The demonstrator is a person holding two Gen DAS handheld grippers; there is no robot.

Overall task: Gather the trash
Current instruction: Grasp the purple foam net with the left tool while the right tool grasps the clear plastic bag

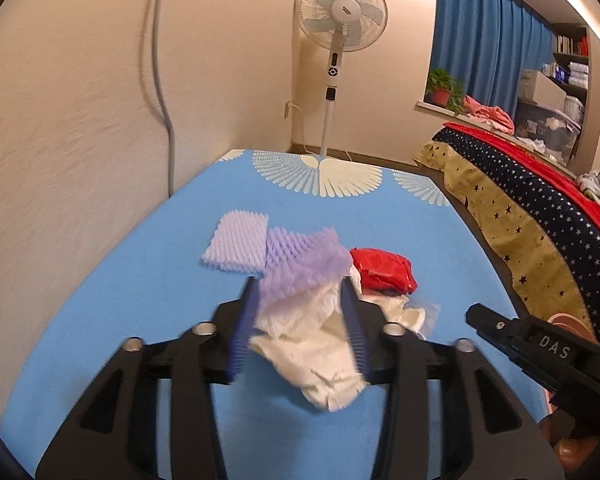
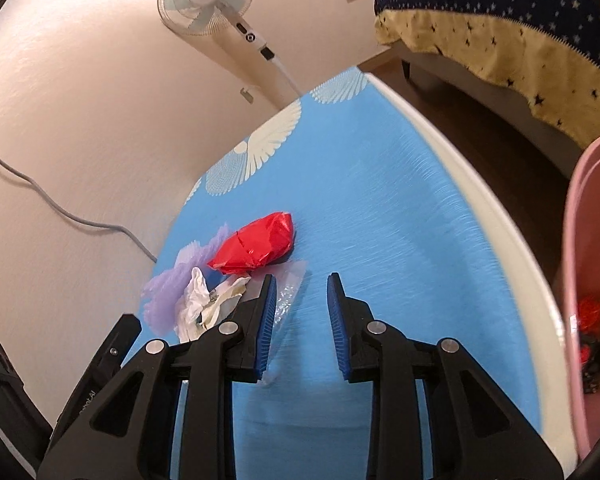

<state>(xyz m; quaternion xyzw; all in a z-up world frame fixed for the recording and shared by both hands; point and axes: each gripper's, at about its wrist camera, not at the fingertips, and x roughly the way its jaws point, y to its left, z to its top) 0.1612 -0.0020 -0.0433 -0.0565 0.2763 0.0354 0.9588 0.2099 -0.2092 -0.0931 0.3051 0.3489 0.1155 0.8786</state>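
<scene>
In the left wrist view my left gripper (image 1: 300, 300) is shut on a crumpled white tissue (image 1: 316, 352) with purple foam netting (image 1: 300, 264) bunched at the fingertips. A pale lilac foam sleeve (image 1: 236, 242) and a red plastic wrapper (image 1: 384, 270) lie on the blue table beyond. In the right wrist view my right gripper (image 2: 300, 292) is open and empty, just right of the red wrapper (image 2: 256, 246), the white tissue (image 2: 200, 306), the purple netting (image 2: 168, 292) and a clear plastic scrap (image 2: 288, 292).
The table (image 2: 380, 184) has a blue cloth with white fan patterns and a white edge. A pink bin (image 2: 580, 264) holding red trash stands at the right. A standing fan (image 1: 340, 12), a wall cable (image 1: 160, 92) and a bed with a starred cover (image 1: 520, 184) are beyond.
</scene>
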